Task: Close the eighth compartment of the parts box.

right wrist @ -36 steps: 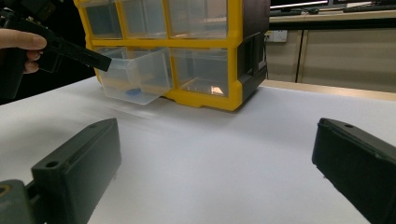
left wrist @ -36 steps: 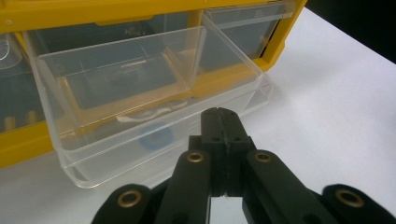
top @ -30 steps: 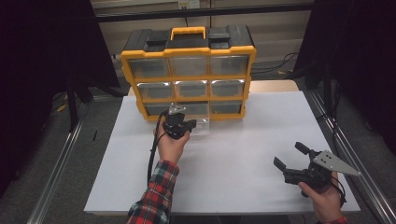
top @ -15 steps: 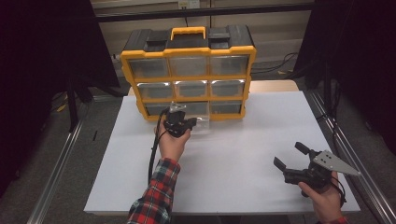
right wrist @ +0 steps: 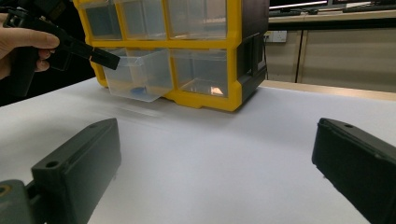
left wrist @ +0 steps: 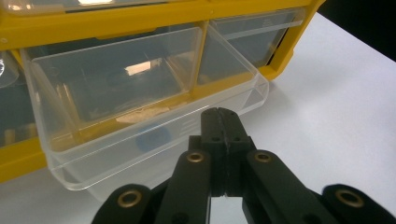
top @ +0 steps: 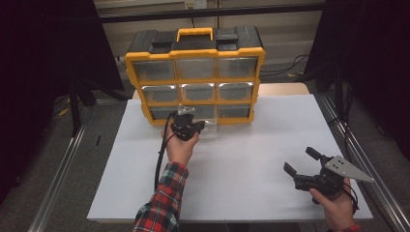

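Observation:
A yellow and black organizer (top: 193,48) with clear drawers stands at the back of the white table (top: 251,159). Its bottom middle drawer (left wrist: 140,93) is pulled partway out, and a small blue item (left wrist: 152,137) lies inside near the front. My left gripper (left wrist: 219,114) is shut, its tips against the drawer's front rim, with nothing seen between them. From the right gripper view, the left gripper (right wrist: 109,59) touches the top front edge of that drawer (right wrist: 140,77). My right gripper (top: 300,160) is held open and empty over the table's near right.
The other drawers (top: 193,68) sit closed in the organizer. Metal rails (top: 58,179) run along both sides of the table. White tabletop stretches between the two grippers (right wrist: 224,154).

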### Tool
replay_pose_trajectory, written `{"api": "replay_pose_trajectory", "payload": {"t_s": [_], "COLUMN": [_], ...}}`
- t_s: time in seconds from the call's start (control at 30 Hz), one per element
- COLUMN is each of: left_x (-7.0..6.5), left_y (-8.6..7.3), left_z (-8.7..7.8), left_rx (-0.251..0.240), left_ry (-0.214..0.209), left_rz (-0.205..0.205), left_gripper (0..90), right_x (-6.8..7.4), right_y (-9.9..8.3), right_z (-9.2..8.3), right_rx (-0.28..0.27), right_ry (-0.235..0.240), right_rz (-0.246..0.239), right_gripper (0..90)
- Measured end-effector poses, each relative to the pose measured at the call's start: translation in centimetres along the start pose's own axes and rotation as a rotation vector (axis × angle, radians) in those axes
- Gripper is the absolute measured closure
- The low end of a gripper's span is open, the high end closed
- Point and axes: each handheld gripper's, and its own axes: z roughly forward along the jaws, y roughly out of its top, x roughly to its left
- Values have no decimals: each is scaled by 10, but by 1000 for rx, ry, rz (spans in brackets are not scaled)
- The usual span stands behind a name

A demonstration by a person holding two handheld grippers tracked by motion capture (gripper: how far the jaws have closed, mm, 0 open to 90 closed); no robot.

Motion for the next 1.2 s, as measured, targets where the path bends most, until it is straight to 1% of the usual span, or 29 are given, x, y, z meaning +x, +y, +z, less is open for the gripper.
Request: {"api": "replay_pose_trajectory", "payload": {"t_s": [0.03, 0.07, 0.1, 0.17, 0.2, 0.23, 0.3, 0.37, 0.53, 0.57, 0.6, 0.63, 0.73, 0.77, 0.8, 0.87, 0.93, 0.97, 1.0, 1.03, 1.17, 1.2], "left_x": [0, 0, -1, -1, -1, 0, 0, 1, 1, 0, 0, 0, 0, 0, 0, 1, 0, 0, 1, 1, 1, 1], "left_y": [0, 1, 1, 2, 2, 2, 3, 3, 4, 4, 4, 4, 5, 5, 5, 5, 5, 6, 6, 6, 7, 7], "left_z": [0, 1, 1, 2, 3, 2, 3, 3, 4, 5, 5, 6, 6, 7, 7, 8, 8, 8, 8, 8, 9, 10], "left_rx": [5, 8, 5, 6, 4, 15, 11, 16, 11, 0, 2, -1, 12, -2, 2, -2, -2, -4, 5, 2, 2, -5], "left_ry": [7, 4, 1, 6, 2, 6, 7, 4, 8, 13, 10, 11, 24, 18, 14, 20, 31, 30, 29, 24, 31, 31], "left_rz": [4, 4, 0, 3, 4, 20, 15, 25, 21, 1, 8, 4, 13, -3, 4, 1, 2, 2, 12, 8, 10, -2], "left_gripper": [900, 900, 900, 900, 900, 900, 900, 900, 900, 900, 900, 900, 900, 900, 900, 900, 900, 900, 900, 900, 900, 900], "right_x": [0, 0, 0, -1, -1, -1, -1, 0, 0, -1, -1, -1, -1, 0, -1, 0, -1, -1, -1, -1, -1, -1], "right_y": [0, 0, 0, 0, 0, 0, 0, 0, 0, 0, 0, 0, 0, 0, 0, 0, 0, 0, 0, 0, 0, 0], "right_z": [0, 0, 0, 0, -1, -1, 0, -1, -1, -1, -1, -1, -1, -1, -1, -1, -1, -1, -1, -1, -1, -1], "right_rx": [0, 5, 3, 4, 6, 5, -3, 0, 0, 1, 1, 1, 2, 0, 4, 0, 1, 4, 5, 4, 4, 2], "right_ry": [0, 6, 4, 6, 6, 5, 6, 7, 3, 5, 5, 5, 3, 2, 3, 2, 4, 4, 6, 6, 6, 6], "right_rz": [-2, -9, -5, -11, -7, -9, -6, -1, 1, -7, -5, -7, -5, 1, -7, 1, -3, -7, -5, -5, -6, -2], "right_gripper": [6, 6, 6, 6, 6, 6, 6, 6, 6, 6, 6, 6, 6, 6, 6, 6, 6, 7, 6, 6, 6, 6]}}
